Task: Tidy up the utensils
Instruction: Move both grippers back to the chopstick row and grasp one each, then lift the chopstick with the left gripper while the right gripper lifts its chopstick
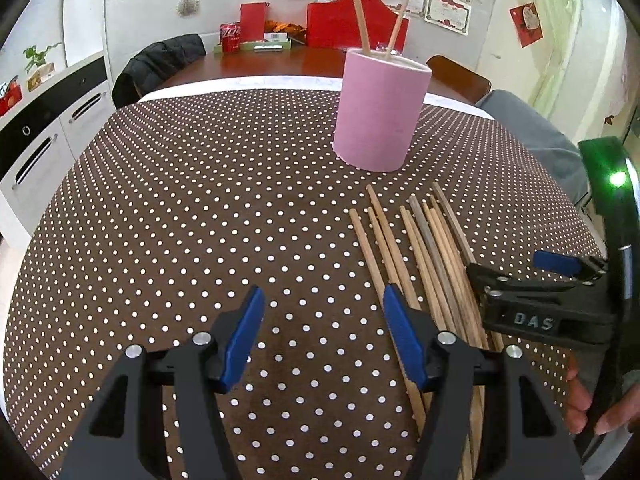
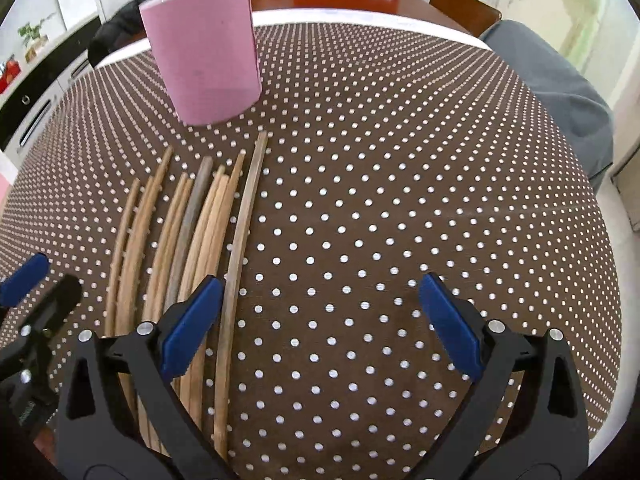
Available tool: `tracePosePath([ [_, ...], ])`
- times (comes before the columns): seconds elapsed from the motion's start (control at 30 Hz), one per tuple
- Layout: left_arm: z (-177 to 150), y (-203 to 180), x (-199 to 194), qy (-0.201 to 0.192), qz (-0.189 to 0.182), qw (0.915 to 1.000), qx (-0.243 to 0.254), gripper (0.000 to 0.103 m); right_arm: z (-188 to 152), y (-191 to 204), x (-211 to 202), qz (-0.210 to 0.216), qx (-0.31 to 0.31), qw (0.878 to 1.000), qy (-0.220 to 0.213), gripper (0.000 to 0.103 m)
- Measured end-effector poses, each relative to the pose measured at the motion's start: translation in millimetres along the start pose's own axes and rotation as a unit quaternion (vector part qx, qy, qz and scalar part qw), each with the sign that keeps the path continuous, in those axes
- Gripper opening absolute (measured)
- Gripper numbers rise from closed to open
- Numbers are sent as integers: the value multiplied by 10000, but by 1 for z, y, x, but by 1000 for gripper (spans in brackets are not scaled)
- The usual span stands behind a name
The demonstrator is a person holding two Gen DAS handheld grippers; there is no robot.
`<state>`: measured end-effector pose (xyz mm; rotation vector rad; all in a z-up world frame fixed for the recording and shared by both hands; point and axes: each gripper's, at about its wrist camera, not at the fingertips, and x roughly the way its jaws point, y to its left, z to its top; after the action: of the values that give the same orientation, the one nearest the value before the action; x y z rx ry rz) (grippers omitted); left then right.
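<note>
Several wooden chopsticks (image 1: 424, 264) lie side by side on the brown dotted tablecloth (image 1: 200, 220); they also show in the right wrist view (image 2: 192, 232). A pink cylindrical holder (image 1: 380, 114) stands upright behind them with two chopsticks (image 1: 360, 12) in it; the holder also shows in the right wrist view (image 2: 204, 48). My left gripper (image 1: 324, 336) is open and empty, just left of the chopsticks. My right gripper (image 2: 320, 324) is open and empty, its left finger (image 2: 192, 324) over the near ends of the chopsticks. The right gripper shows in the left wrist view (image 1: 516, 280).
A person's grey-trousered leg (image 1: 536, 136) is at the table's right edge. A chair with a black jacket (image 1: 160, 64) and a wooden table with red items (image 1: 280, 60) stand behind. White cabinets (image 1: 48, 140) are on the left.
</note>
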<state>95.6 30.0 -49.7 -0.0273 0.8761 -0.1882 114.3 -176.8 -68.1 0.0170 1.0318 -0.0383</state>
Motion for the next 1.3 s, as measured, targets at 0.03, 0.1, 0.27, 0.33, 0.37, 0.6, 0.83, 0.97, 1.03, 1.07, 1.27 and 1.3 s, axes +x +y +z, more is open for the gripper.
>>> tracePosePath([
  [0.03,0,1,1,13,-7,10000,-40,62,1,2,2,-35,-1,10000,-64,96],
  [0.1,-2,4,1,5,1,9999,-107,62,6,5,4,-93,-27,9998,-196,95],
  [0.27,-2,7,-1,-45,-83,9998,-171,62,21,13,7,187,-352,9977,-544,26],
  [0.33,-1,5,-1,-44,-74,9999,-144,62,22,21,6,243,-549,9965,-587,11],
  [0.37,0,4,-1,-37,-74,9999,-118,62,22,23,7,259,-588,9960,-624,11],
  [0.6,3,-13,8,196,43,9997,128,62,11,0,2,973,-268,9926,-676,6],
  [0.83,5,-27,23,381,425,9979,311,62,13,-12,-1,1323,-95,9891,-645,6],
  [0.97,9,-34,30,370,620,9966,390,62,12,-26,0,1581,61,9855,-616,6],
  [1.03,14,-32,33,419,608,9969,264,62,12,-30,1,1643,101,9845,-609,6],
  [1.07,16,-32,34,457,615,9967,251,62,12,-31,1,1658,111,9842,-608,6],
  [1.27,25,-31,34,347,624,9973,193,7,12,-30,-3,1575,7,9857,-602,6],
  [1.3,26,-31,35,384,551,9976,171,6,13,-28,-5,1488,-42,9871,-584,6],
])
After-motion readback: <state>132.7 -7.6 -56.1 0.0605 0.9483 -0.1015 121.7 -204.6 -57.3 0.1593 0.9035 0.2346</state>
